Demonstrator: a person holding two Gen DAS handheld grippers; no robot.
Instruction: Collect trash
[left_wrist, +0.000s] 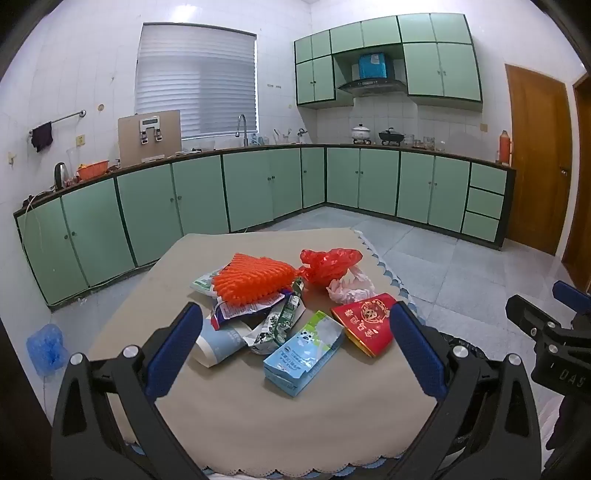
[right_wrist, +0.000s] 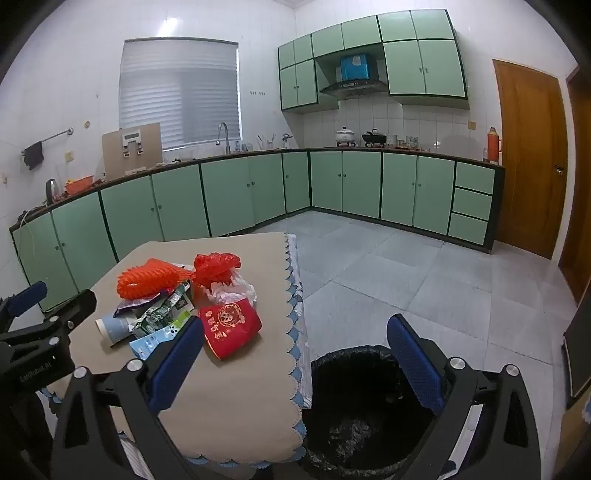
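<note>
Now both sets of fingers stand wide apart, holding and touching nothing. Left gripper (left_wrist: 295, 332) hovers over the trash pile (left_wrist: 284, 299) on the surface (left_wrist: 236, 421); right gripper (right_wrist: 295, 347) hangs above the surface edge and the black-lined bin (right_wrist: 365, 413) beside it.

The table (left_wrist: 236, 424) has a beige cloth with a scalloped blue edge. On it lies one pile: an orange foam net (left_wrist: 255, 280), a red bag (left_wrist: 328, 264), a white bag (left_wrist: 351, 288), a red packet (left_wrist: 365, 321), a blue carton (left_wrist: 301, 360), a paper cup (left_wrist: 218, 343) and wrappers (left_wrist: 273, 325).
</note>
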